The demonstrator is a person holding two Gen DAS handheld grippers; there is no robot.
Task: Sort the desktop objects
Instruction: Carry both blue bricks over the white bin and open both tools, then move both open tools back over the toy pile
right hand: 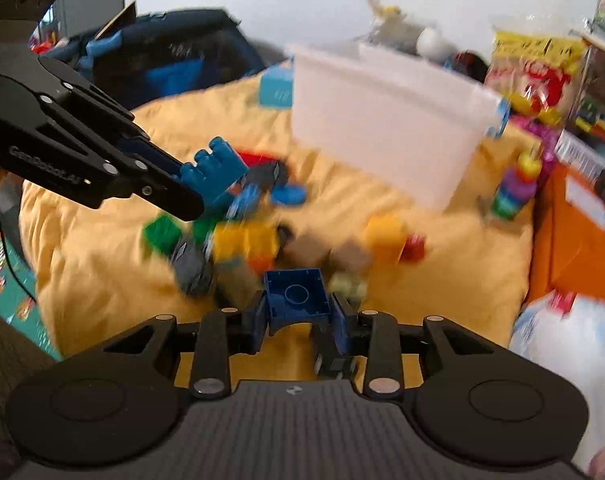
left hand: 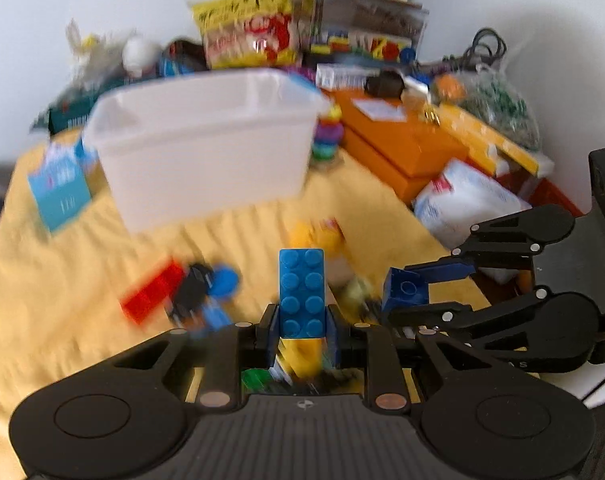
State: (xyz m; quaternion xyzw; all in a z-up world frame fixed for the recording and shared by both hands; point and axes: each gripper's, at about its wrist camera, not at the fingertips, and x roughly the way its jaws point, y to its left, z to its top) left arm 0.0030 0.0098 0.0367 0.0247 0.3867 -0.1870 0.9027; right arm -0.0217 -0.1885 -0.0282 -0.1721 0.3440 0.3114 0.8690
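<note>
My left gripper (left hand: 301,326) is shut on a long light-blue brick (left hand: 301,292), studs up, held above the yellow cloth; it also shows in the right wrist view (right hand: 214,174). My right gripper (right hand: 300,320) is shut on a small dark-blue brick (right hand: 296,294), hollow side toward the camera; it shows at the right of the left wrist view (left hand: 407,290). A white plastic bin (left hand: 206,140) stands beyond both grippers, also in the right wrist view (right hand: 386,128). Loose bricks (right hand: 246,240) lie in a blurred pile on the cloth below.
A red brick (left hand: 152,292) and blue discs (left hand: 222,280) lie left on the yellow cloth (left hand: 82,280). Orange boxes (left hand: 402,140), a white bag (left hand: 466,200), a ring stacker (left hand: 326,136) and snack packs (left hand: 250,28) crowd the right and back. A light-blue box (left hand: 60,188) sits left of the bin.
</note>
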